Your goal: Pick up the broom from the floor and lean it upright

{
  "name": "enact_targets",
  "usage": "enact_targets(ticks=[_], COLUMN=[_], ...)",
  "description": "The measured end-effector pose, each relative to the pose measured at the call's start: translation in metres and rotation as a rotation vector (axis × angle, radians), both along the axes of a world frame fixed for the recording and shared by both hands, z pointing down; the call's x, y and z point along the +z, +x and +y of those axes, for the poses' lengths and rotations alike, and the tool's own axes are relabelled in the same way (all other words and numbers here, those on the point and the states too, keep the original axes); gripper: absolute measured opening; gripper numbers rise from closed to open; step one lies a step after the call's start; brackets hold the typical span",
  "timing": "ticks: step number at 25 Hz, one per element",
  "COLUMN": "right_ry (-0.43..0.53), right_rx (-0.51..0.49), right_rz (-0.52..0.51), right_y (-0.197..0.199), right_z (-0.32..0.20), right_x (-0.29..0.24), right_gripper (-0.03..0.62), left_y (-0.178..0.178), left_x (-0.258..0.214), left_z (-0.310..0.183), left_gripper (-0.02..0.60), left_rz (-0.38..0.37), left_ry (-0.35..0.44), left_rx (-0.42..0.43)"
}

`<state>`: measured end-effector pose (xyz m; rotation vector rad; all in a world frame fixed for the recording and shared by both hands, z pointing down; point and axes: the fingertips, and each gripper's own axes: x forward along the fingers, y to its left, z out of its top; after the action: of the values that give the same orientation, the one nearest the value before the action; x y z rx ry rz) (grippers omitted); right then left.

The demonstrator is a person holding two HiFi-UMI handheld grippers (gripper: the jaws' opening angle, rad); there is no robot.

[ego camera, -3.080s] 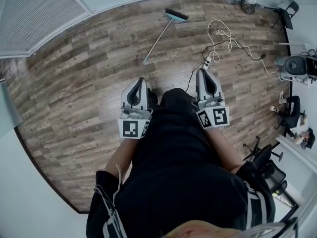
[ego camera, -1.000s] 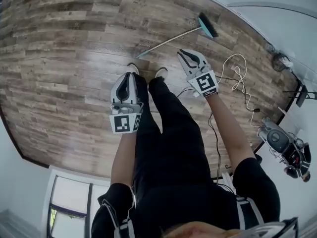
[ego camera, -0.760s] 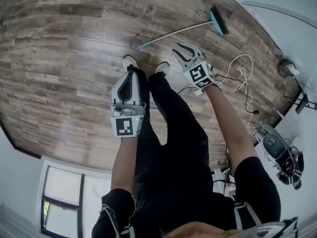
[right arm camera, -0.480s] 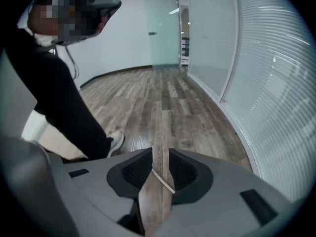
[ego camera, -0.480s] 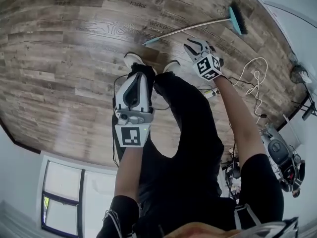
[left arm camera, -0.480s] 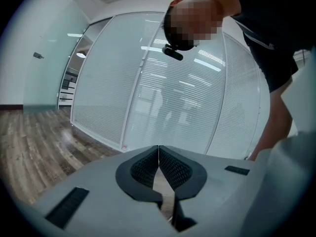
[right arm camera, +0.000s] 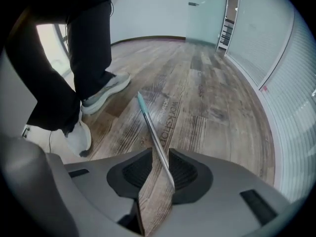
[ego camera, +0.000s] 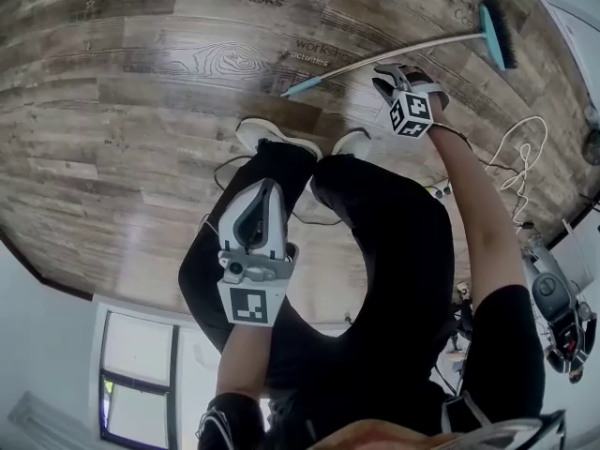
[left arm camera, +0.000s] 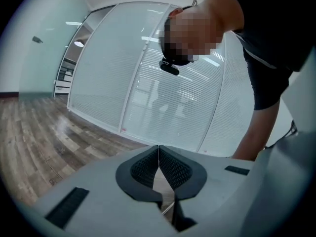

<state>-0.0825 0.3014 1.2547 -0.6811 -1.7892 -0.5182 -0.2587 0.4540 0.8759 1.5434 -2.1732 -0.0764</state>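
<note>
Right gripper view: right gripper (right arm camera: 160,153) jaws spread, just opened, broom (right arm camera: 153,132) handle between them, unpinched.
Broom place: flat on the wooden floor (right arm camera: 212,98).
Left gripper view: left gripper (left arm camera: 158,152) jaws pressed together, empty.

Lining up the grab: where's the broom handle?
Right gripper view: the broom handle lies on the floor between the right gripper's just-opened jaws, tip near the shoes.

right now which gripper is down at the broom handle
The right gripper: its fingers, which have just been opening, straddle the broom handle. The left gripper is shut, empty, away from it.
</note>
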Motion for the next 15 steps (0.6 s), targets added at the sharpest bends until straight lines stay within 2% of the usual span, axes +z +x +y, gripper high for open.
enact_targets(ticks=[3,8,13,15], right_ry=[0.044,0.081,0.106,0.118], right_rx=[-0.025,0.0,-0.077,-0.104], right_rz=[0.04,0.084,0.137,0.159], right_y=[0.011,0.01,0.009,0.005], right_z=[-0.004,-0.012,-0.002,-0.002], right_x=[0.031,0.066,0.086,0.092], right_gripper=[0.107,0.109,0.109,0.109], left_y=[-0.004,-0.012,-0.019,-0.017], left_x=[0.004,0.004,-0.009,-0.017], left_z=[0.004,0.019,0.024,0.02], left_gripper=[0.02,0.019,0.018,0.018], left_rz=[0.043,0.015,0.11,0.119], left_ry=[0.017,0.014,0.087,0.115], left_rx=[-0.033,-0.091,-0.199,-0.205])
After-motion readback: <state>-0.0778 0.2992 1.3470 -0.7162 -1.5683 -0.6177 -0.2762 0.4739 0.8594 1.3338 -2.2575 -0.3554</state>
